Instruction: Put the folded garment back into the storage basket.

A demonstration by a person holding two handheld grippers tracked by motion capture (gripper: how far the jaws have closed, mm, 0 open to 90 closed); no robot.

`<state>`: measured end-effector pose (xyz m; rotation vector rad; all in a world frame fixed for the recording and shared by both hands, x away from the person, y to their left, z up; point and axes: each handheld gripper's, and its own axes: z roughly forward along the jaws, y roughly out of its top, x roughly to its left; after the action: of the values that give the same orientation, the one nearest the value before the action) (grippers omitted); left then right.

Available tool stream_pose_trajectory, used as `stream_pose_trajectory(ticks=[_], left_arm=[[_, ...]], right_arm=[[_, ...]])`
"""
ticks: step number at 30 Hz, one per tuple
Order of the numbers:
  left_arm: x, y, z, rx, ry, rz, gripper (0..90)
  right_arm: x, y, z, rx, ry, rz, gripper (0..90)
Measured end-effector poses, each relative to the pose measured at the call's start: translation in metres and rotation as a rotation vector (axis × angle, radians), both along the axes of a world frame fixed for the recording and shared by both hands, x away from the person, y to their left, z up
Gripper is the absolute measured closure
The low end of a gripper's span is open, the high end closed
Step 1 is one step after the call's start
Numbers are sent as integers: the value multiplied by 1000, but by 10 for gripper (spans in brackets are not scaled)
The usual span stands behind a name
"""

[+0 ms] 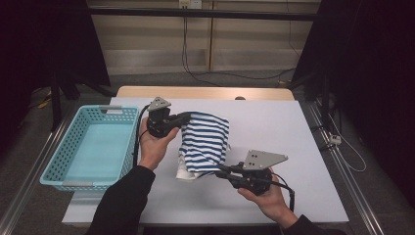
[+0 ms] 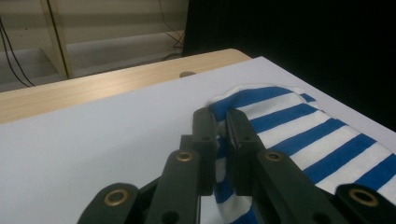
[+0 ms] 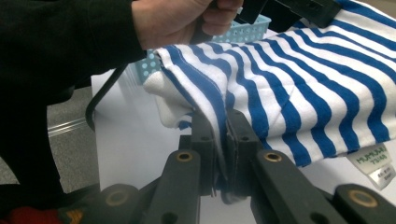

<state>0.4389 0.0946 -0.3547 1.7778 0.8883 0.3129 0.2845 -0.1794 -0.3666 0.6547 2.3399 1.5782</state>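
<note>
A blue-and-white striped garment (image 1: pixel 205 139) hangs folded between my two grippers, lifted off the white table (image 1: pixel 274 127). My left gripper (image 1: pixel 188 117) is shut on its far edge; in the left gripper view the striped cloth (image 2: pixel 299 130) is pinched between the jaws of that gripper (image 2: pixel 223 122). My right gripper (image 1: pixel 220 169) is shut on the near edge of the garment. In the right gripper view the striped fabric (image 3: pixel 299 88) drapes away from that gripper (image 3: pixel 223 122), with a white label (image 3: pixel 373 163) at its lower right. The lowest fold (image 1: pixel 188 171) still rests on the table.
A light blue plastic basket (image 1: pixel 54 166) stands at the table's left edge and nothing lies in it. A wooden strip (image 1: pixel 205 92) runs along the far side of the table. Cables trail on the floor beyond. The person's left hand (image 3: pixel 182 18) holds the other gripper.
</note>
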Motion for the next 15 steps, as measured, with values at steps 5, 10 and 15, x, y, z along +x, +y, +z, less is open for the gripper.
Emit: stream_pose_trajectory(ticks=[5, 10, 15], left_arm=[[0, 9, 5, -6, -2, 9, 837], [-1, 16, 13, -7, -11, 23, 837], [0, 25, 20, -1, -25, 29, 837]], right_arm=[[2, 8, 6, 7, -19, 12, 843], [5, 14, 10, 14, -32, 24, 843], [7, 21, 13, 25, -42, 32, 843]])
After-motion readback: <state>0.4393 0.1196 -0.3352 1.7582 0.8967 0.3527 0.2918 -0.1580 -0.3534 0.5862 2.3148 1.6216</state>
